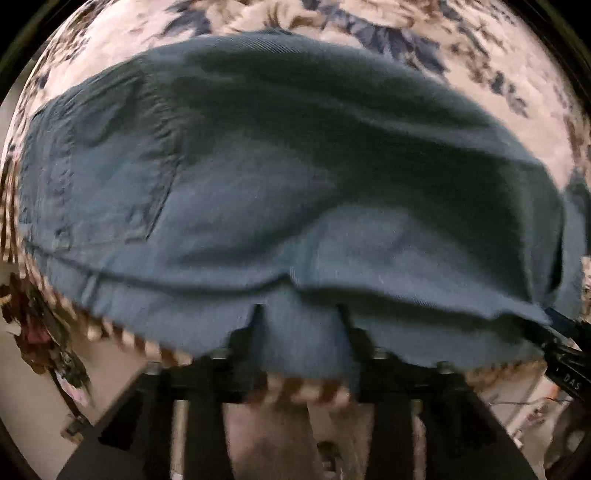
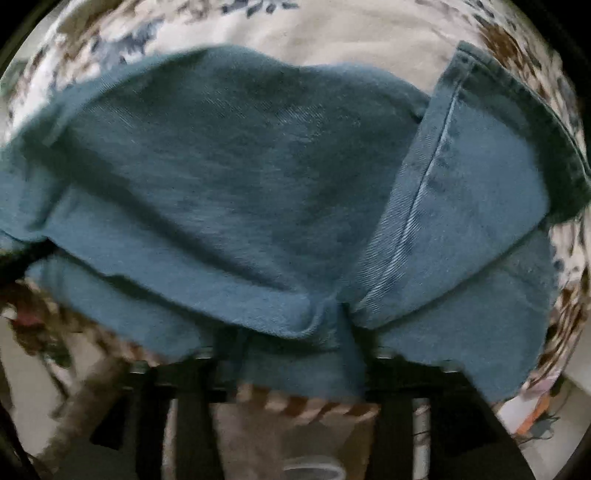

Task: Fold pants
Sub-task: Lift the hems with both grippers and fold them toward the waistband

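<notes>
Blue denim pants (image 1: 280, 192) lie folded on a floral bedspread (image 1: 480, 62) and fill both views. In the left wrist view a back pocket (image 1: 110, 158) shows at the left. My left gripper (image 1: 301, 321) stands at the pants' near edge with cloth between its fingers. In the right wrist view the pants (image 2: 236, 177) show a folded layer and a hemmed leg end (image 2: 509, 122) at the right. My right gripper (image 2: 295, 332) holds a bunched fold of the near edge. The right gripper's body also shows in the left wrist view (image 1: 561, 350) at the pants' right corner.
The floral bedspread (image 2: 314, 26) extends beyond the pants. Its striped brown-and-white border (image 1: 306, 391) hangs at the near bed edge. Beyond the edge is a pale floor (image 1: 33, 376) with dark clutter (image 1: 40, 332) at the left and cables at the right (image 1: 524, 402).
</notes>
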`<state>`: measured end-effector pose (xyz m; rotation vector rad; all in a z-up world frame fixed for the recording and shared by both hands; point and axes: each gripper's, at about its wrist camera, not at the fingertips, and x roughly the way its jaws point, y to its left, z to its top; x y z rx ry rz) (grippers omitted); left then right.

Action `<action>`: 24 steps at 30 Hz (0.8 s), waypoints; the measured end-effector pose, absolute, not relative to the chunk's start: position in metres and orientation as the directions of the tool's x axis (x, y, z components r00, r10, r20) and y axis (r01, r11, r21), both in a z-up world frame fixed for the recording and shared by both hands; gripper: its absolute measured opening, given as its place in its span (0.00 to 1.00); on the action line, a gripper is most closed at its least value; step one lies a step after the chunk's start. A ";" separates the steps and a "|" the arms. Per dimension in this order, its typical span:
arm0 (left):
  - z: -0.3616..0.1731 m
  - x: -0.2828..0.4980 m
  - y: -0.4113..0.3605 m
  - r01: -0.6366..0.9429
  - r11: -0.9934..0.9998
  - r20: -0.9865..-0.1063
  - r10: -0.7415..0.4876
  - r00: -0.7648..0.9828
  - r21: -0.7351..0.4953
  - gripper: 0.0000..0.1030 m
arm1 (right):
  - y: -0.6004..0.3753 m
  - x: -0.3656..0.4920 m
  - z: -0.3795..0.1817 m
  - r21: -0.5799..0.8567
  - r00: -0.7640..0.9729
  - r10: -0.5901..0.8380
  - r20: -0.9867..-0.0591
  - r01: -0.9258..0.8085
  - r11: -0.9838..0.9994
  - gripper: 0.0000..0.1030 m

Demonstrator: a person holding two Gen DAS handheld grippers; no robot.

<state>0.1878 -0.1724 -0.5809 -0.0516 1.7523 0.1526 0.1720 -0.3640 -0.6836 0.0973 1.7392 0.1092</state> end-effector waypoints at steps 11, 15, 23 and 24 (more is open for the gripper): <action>-0.559 0.268 -0.227 -0.067 0.976 -0.979 0.205 -0.015 0.205 0.85 | -0.430 0.190 -0.642 0.053 -0.062 0.079 -0.995 0.337 0.940 0.92; -0.575 0.279 -0.250 -0.033 0.983 -0.984 0.179 0.010 0.179 0.85 | -0.467 0.224 -0.691 0.041 -0.102 0.097 -0.990 0.456 0.889 0.91; -0.595 0.256 -0.286 0.083 0.988 -0.988 0.137 -0.068 0.131 0.85 | -0.499 0.162 -0.659 -0.045 -0.041 -0.026 -0.999 0.581 0.813 0.12; -0.598 0.253 -0.286 0.093 0.988 -0.988 0.130 -0.081 0.122 0.85 | -0.508 0.144 -0.652 -0.029 -0.032 -0.012 -0.999 0.624 0.781 0.12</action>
